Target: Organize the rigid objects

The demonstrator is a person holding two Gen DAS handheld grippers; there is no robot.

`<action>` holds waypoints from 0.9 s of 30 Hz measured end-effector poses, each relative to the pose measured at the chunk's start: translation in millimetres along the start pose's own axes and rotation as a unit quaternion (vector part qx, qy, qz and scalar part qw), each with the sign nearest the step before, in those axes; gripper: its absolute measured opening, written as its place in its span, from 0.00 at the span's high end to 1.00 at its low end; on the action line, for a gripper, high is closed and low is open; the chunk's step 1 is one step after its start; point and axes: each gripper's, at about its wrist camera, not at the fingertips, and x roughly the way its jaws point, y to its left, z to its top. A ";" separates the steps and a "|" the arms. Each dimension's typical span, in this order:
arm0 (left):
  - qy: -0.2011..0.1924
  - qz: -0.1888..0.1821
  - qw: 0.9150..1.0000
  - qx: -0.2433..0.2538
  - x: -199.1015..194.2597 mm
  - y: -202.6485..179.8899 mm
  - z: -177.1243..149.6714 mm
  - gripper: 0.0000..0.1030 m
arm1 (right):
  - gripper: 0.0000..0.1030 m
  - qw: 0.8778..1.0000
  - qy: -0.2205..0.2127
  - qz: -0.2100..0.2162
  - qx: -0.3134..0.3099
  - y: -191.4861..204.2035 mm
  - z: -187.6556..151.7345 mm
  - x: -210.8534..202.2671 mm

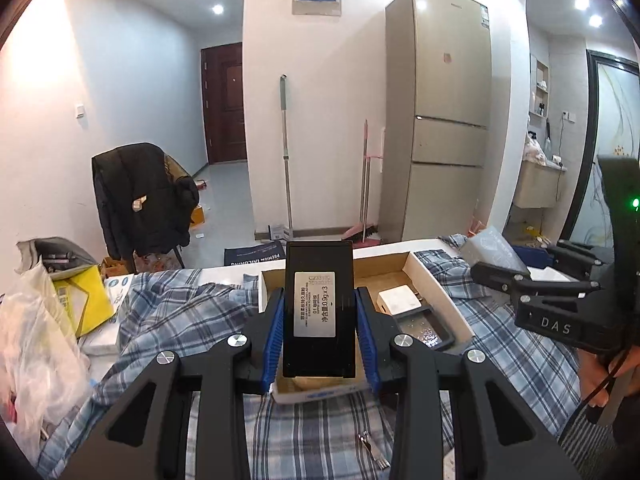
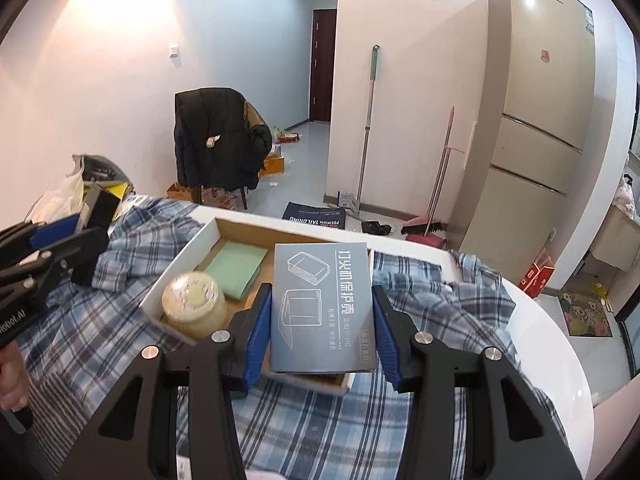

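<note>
One shallow cardboard tray with white outer walls lies on a blue plaid cloth spread over the white worktop. In the right wrist view it holds a jar of pale yellow stuff near one corner and a flat green pad beside it. In the left wrist view the same tray also holds a small white block and a dark flat item with a glossy face.

Both grippers carry a box above this tray. The left gripper has its blue-padded jaws pressed on the sides of an upright black box; its silver label bears Chinese text, the words "EYEBROW POWDER" and "0.9g×3". The right gripper has its jaws closed on a grey-blue box printed with line drawings of a case and large Chinese characters.

The right gripper's body, seen from the left camera, reads "DAS", with a hand behind it. The left gripper's body, seen from the right camera, shows "Robot.AI" in part.

Around the worktop: plastic bags and a yellow packet at the left edge, a chair draped with a black jacket, a mop and a pink broom against the wall, a tall beige fridge, and a dark mat reading "PREMIUM TAILORING" on the floor.
</note>
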 end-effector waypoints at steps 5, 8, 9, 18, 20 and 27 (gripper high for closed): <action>0.030 -0.019 0.999 -0.013 32.0 2.0 8.0 0.65 | 0.56 1.000 0.008 0.000 0.021 -4.5 9.1 21.7; 0.044 -0.025 0.999 -0.015 49.7 0.9 10.1 0.66 | 0.56 0.999 0.022 0.006 0.039 -7.9 13.4 40.8; 0.047 -0.023 0.999 -0.014 53.8 0.1 10.6 0.66 | 0.56 0.999 0.030 0.006 0.045 -9.4 13.1 48.0; 0.087 -0.021 0.996 -0.003 95.2 6.1 2.7 0.65 | 0.56 0.989 0.127 0.014 0.071 -14.2 -11.1 108.2; 0.090 -0.014 0.996 0.002 104.1 6.2 6.2 0.65 | 0.56 0.988 0.132 0.015 0.077 -13.4 -12.6 113.8; 0.136 -0.017 0.991 -0.005 148.9 11.3 13.3 0.65 | 0.56 0.988 0.129 0.008 0.085 -11.8 6.9 126.4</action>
